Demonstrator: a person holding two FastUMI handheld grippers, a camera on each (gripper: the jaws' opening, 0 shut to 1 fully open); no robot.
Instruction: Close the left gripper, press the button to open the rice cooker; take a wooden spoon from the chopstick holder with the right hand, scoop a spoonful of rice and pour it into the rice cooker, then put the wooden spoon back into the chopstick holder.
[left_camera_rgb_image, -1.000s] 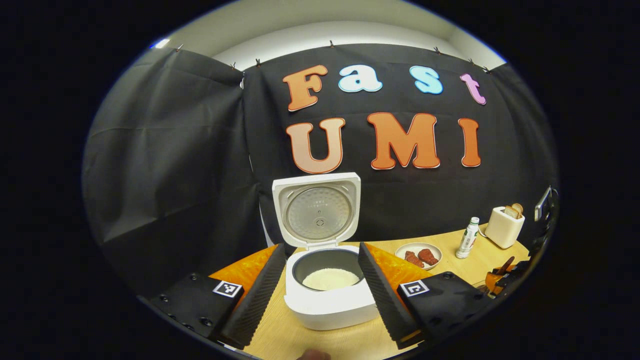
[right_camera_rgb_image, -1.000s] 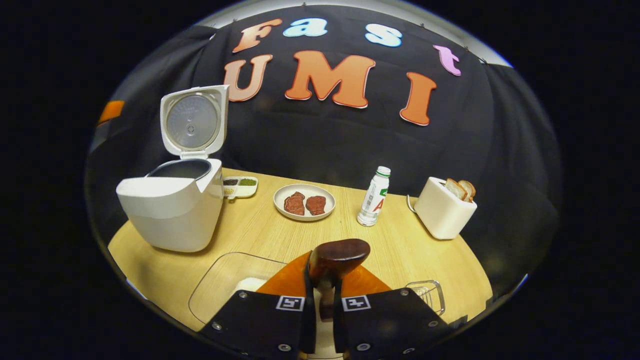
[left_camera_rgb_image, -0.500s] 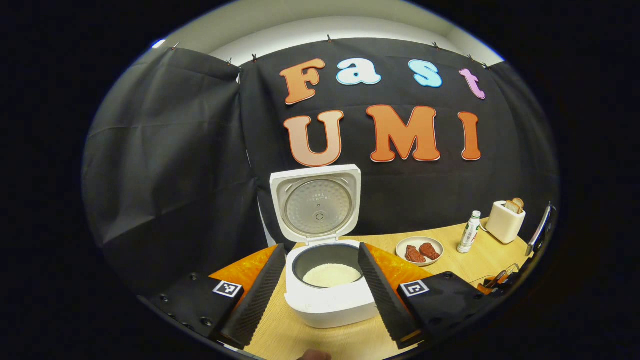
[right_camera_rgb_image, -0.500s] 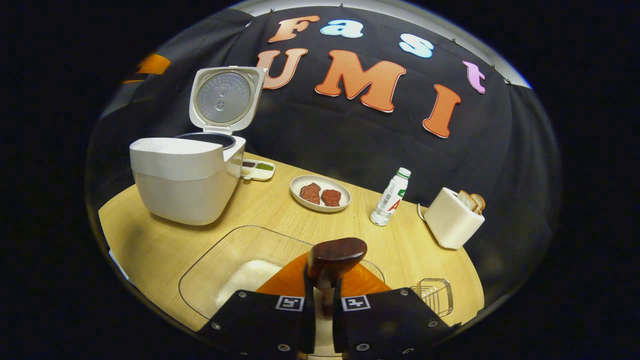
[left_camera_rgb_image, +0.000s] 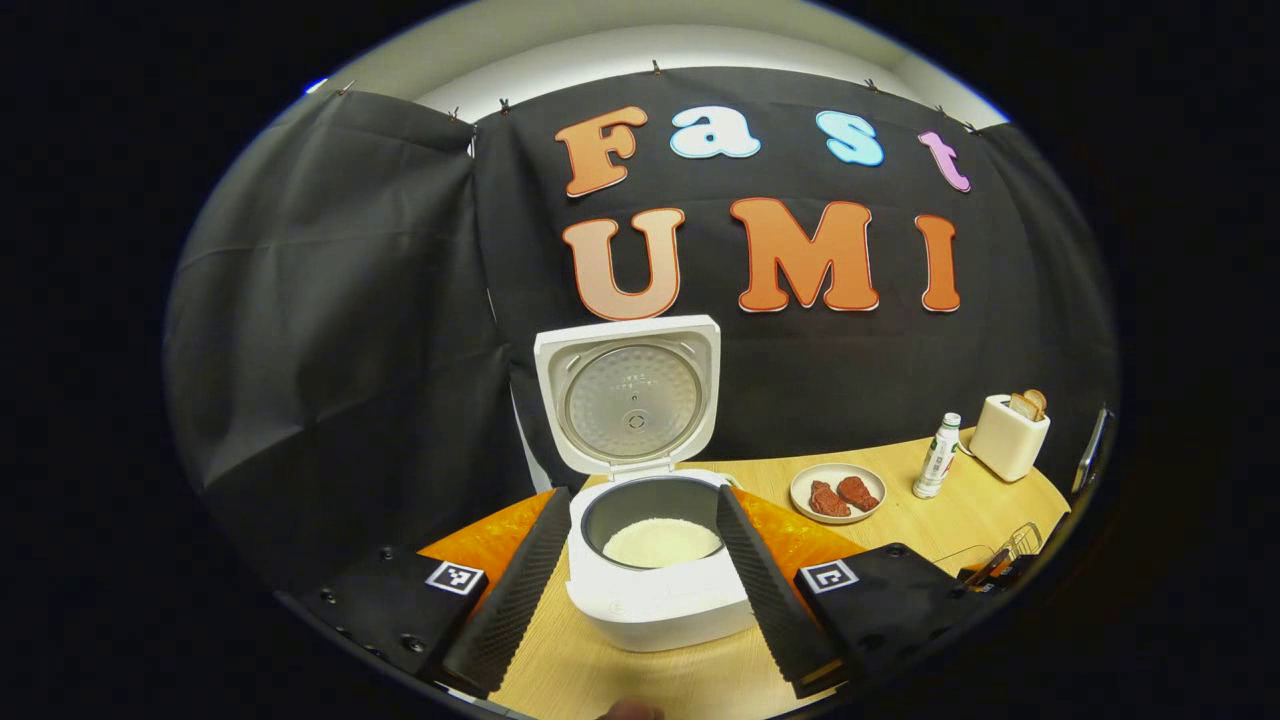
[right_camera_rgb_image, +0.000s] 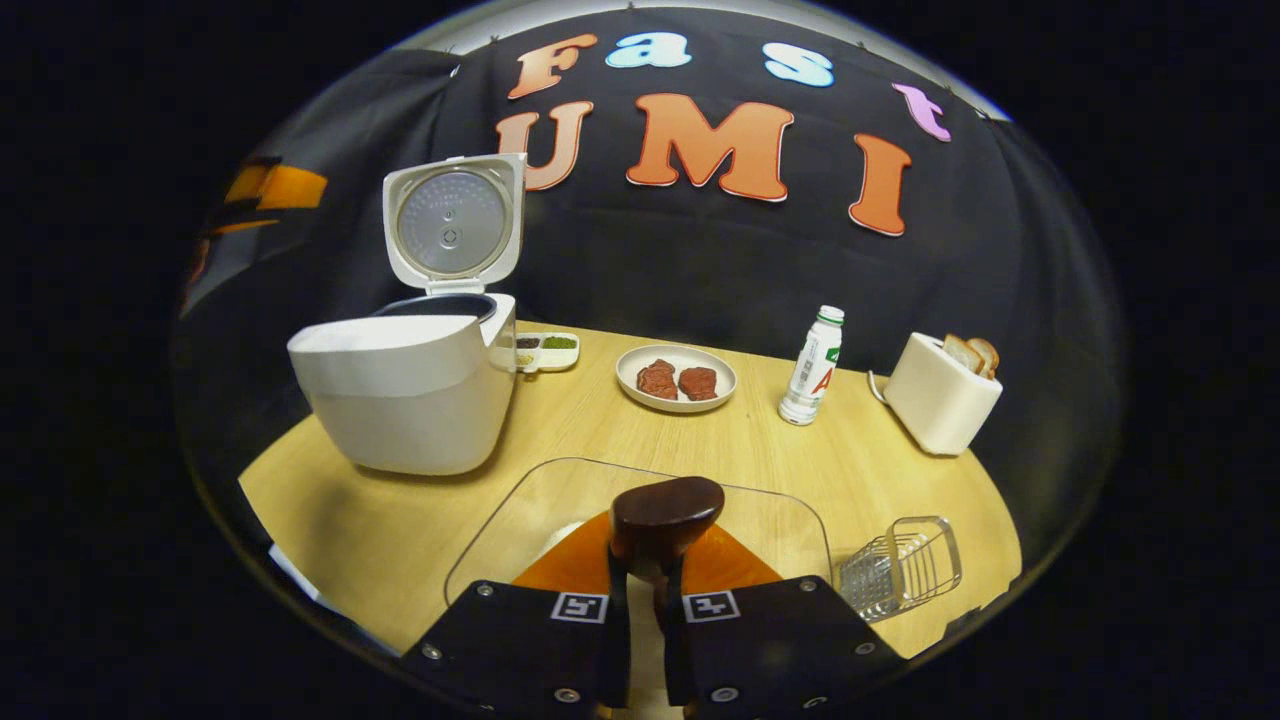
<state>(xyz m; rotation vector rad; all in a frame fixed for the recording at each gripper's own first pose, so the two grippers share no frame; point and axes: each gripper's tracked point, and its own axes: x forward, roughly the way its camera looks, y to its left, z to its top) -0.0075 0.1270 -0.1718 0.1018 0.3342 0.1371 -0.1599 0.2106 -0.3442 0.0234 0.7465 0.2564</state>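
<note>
White rice cooker (right_camera_rgb_image: 405, 405), dark grey inner pot, silver dotted lid plate, white rice (left_camera_rgb_image: 660, 541) inside. Wooden spoon (right_camera_rgb_image: 667, 515) dark glossy brown. Light woodgrain table (right_camera_rgb_image: 760, 450). White plate (right_camera_rgb_image: 676, 378) at 12 o'clock with red-brown meat pieces. Bottle (right_camera_rgb_image: 812, 366) white, green cap (red-green label). Cream toaster (right_camera_rgb_image: 940, 393) at 2 o'clock. Silver wire chopstick holder (right_camera_rgb_image: 900, 568).

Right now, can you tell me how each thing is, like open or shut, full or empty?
Rice cooker: lid up, rice in the pot.
Wooden spoon: clamped by the right hand-held gripper.
Left hand-held gripper: open.
Chopstick holder: empty wire basket.
Plate: holds two brown pieces.
Bottle: upright, capped.
Toaster: bread in its slots.
</note>
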